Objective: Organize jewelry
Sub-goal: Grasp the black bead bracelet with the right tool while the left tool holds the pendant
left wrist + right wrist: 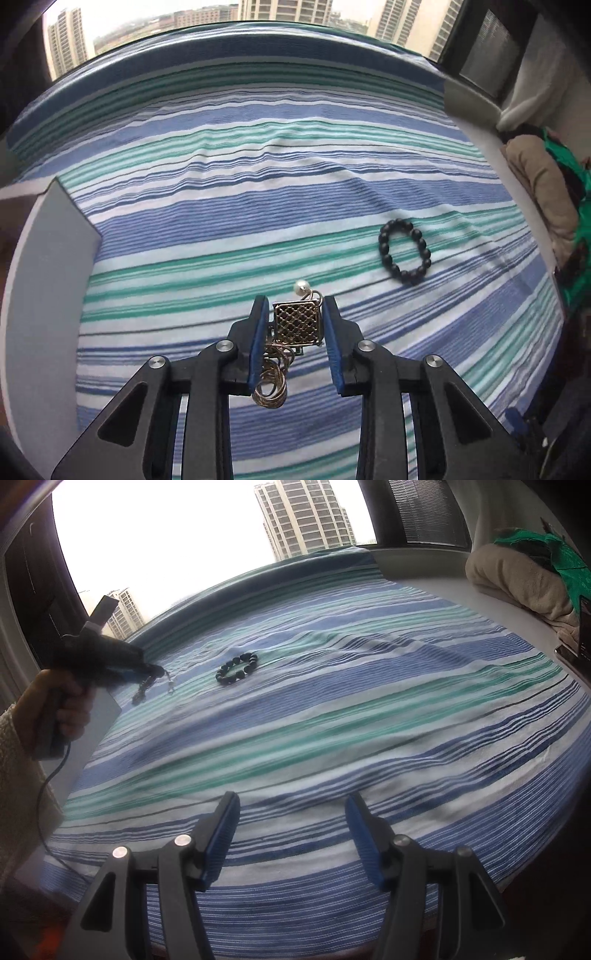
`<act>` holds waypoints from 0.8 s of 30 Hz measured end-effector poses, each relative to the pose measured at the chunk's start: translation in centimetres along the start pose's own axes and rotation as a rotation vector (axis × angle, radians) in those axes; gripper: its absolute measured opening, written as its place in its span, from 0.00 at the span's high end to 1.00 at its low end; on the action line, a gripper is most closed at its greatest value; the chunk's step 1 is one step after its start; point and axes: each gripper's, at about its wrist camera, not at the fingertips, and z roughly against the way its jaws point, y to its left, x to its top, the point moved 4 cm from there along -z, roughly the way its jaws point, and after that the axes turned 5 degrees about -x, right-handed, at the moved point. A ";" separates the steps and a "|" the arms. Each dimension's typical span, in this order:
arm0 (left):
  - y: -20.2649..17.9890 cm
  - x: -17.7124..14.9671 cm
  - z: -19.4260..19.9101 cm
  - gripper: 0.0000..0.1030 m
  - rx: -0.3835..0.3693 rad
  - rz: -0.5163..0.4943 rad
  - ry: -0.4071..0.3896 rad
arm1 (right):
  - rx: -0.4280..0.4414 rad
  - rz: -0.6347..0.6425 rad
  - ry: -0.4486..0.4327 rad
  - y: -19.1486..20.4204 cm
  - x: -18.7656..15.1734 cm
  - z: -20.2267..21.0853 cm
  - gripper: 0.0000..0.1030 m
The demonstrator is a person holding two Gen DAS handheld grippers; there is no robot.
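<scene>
My left gripper (294,308) is shut on a gold lattice pendant (297,325) with a small pearl (300,285) at its top and a coiled gold chain (271,384) hanging below the pads, lifted above the striped cloth (258,206). A black beaded bracelet (404,251) lies on the cloth to the right of it. In the right wrist view, a hand holds the left gripper (157,670) at the far left with the necklace (142,692) dangling from it, left of the bracelet (237,668). My right gripper (291,808) stands open over the near cloth, nothing between its fingers.
A grey box wall (48,266) stands at the left of the cloth. Folded beige fabric (517,583) and green cloth (569,572) lie at the right. A phone (572,661) sits by the right edge. A cable (51,786) hangs from the left gripper's handle.
</scene>
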 end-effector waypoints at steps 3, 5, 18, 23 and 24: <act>2.0 -2.9 4.7 0.72 -0.003 0.040 -0.048 | 0.087 0.031 0.062 1.2 1.7 -0.8 0.41; 3.4 -4.9 8.1 0.72 -0.012 0.071 -0.077 | 0.145 0.029 0.117 1.6 3.8 -1.8 0.41; 6.5 -15.8 14.5 0.72 -0.024 0.149 -0.105 | 0.132 0.184 0.326 8.6 18.8 -16.2 0.58; 7.8 -17.6 15.0 0.72 -0.030 0.190 -0.118 | 0.025 0.262 0.406 12.2 18.4 -22.2 0.58; 8.0 -17.9 15.0 0.72 -0.031 0.198 -0.124 | 0.009 0.262 0.424 12.4 18.1 -23.1 0.58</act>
